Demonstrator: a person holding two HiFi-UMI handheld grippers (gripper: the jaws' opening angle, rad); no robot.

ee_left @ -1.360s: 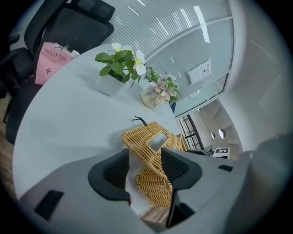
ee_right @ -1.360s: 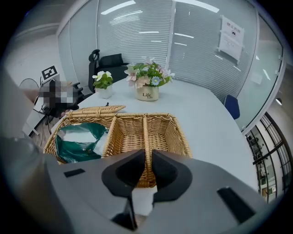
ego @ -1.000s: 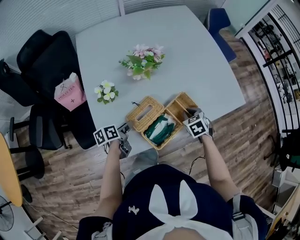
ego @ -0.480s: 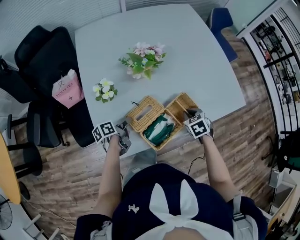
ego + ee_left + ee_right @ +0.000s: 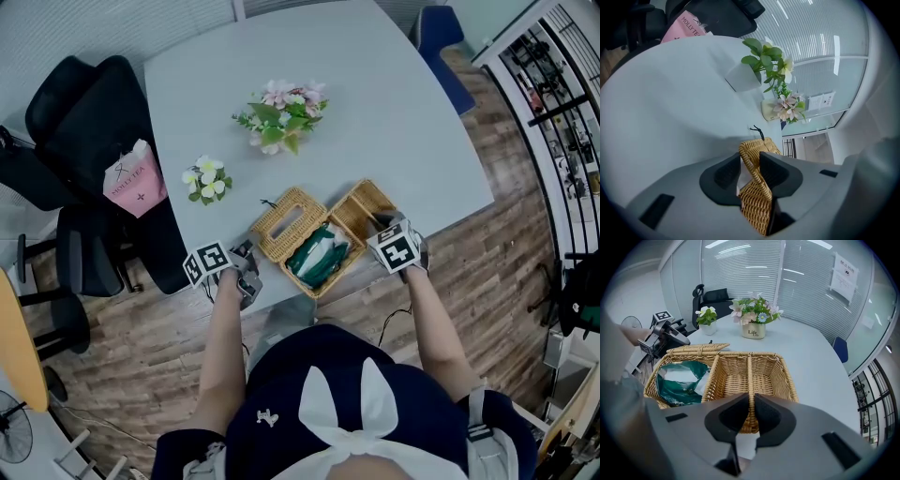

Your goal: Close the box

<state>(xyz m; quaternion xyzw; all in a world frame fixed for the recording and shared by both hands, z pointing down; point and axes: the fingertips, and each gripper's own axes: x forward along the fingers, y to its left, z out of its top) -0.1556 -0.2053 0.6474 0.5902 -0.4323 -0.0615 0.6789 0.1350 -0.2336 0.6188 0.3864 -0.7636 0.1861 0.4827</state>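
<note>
Flower pot, small plant, pink bag

The wicker lid vanishes downward behind the left tool.

The woven box is tan, the packet green.

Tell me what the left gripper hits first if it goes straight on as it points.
The wicker lid: its rim already sits between the left gripper's jaws, which have just been closing on it. Past it only bare table shows, though depth is unclear.
</note>
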